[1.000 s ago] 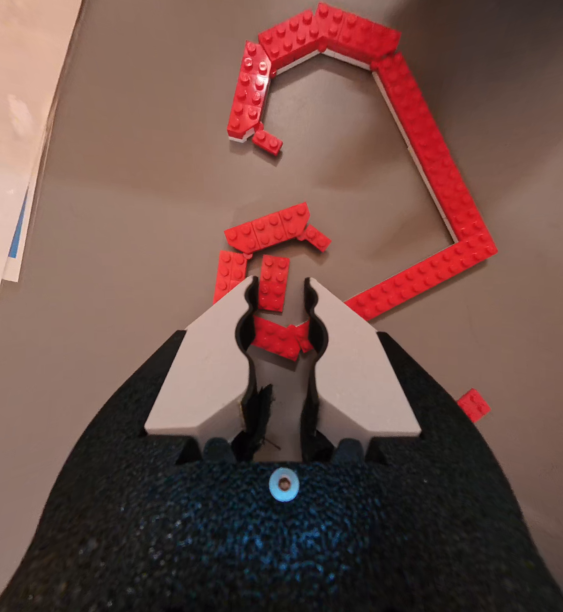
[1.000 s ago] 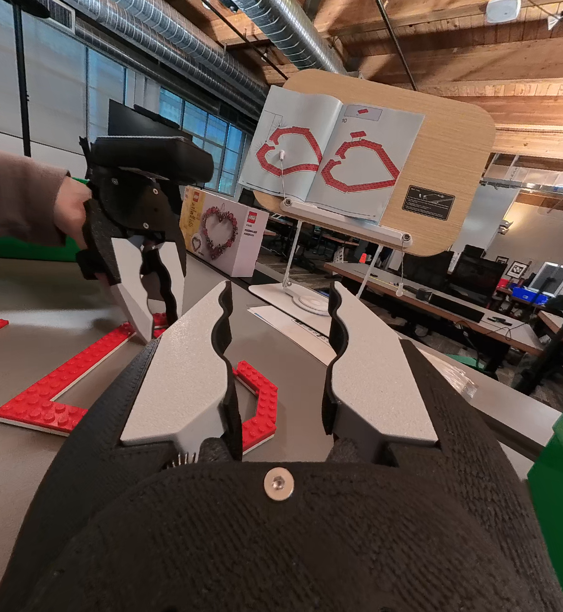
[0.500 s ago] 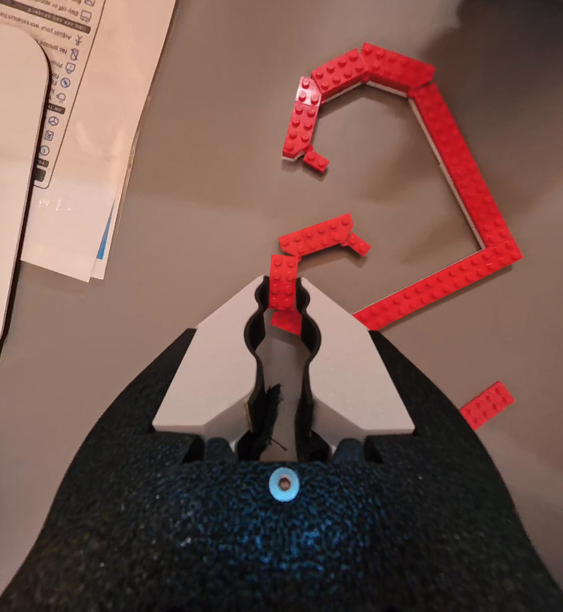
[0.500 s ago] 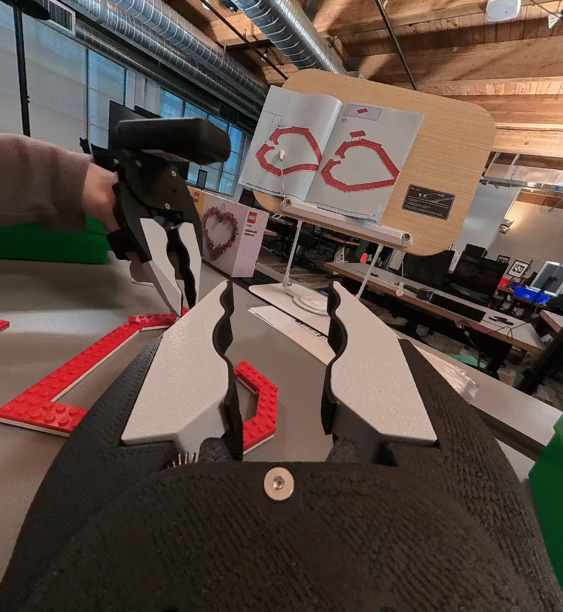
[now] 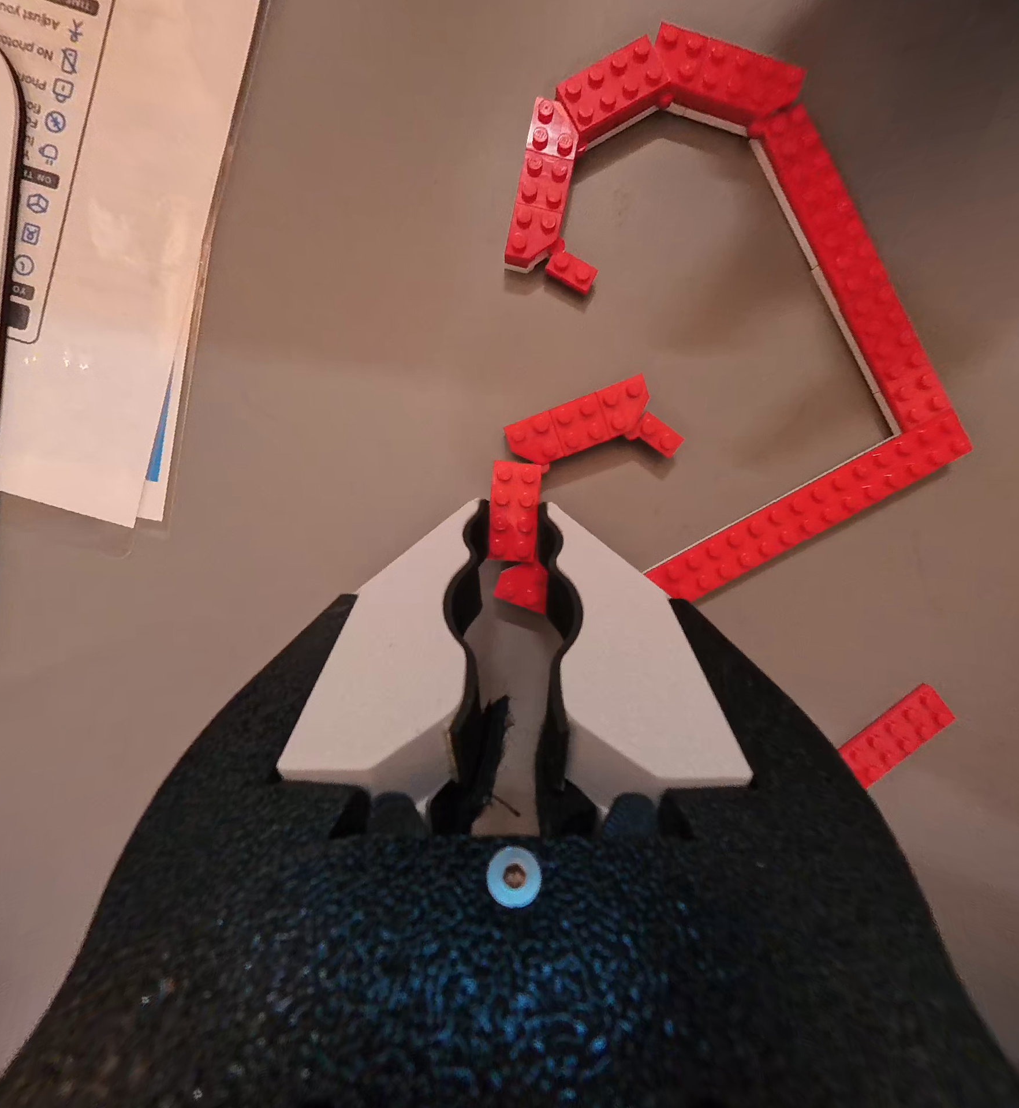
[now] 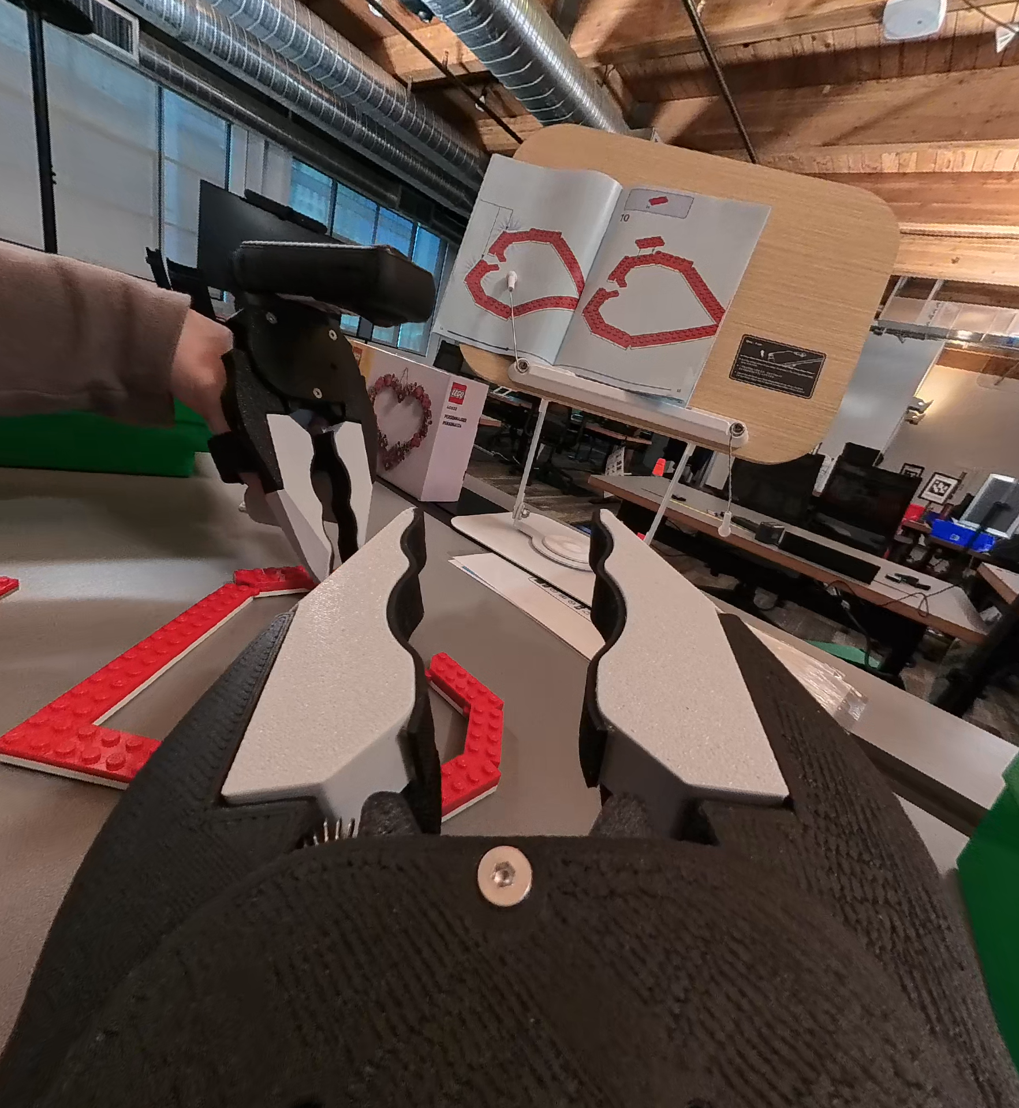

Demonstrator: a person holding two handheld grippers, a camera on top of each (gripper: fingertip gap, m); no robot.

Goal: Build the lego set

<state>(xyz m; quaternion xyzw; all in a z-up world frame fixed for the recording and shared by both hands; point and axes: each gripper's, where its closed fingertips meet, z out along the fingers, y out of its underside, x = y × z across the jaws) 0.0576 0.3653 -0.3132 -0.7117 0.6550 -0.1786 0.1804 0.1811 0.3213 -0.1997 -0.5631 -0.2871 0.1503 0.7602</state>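
- Left wrist view: my left hand-held gripper (image 5: pixel 513 509) is clamped on a short red plate (image 5: pixel 516 509), whose long axis runs straight ahead along the fingers. The loose red arc (image 5: pixel 579 422) lies just beyond its tip on the tabletop (image 5: pixel 345 360); the heart frame (image 5: pixel 843 252) sits ahead to the right.
- Right wrist view: my right hand-held gripper (image 6: pixel 510 521) stands wide apart, empty, near the frame; the left is nearer the arc.
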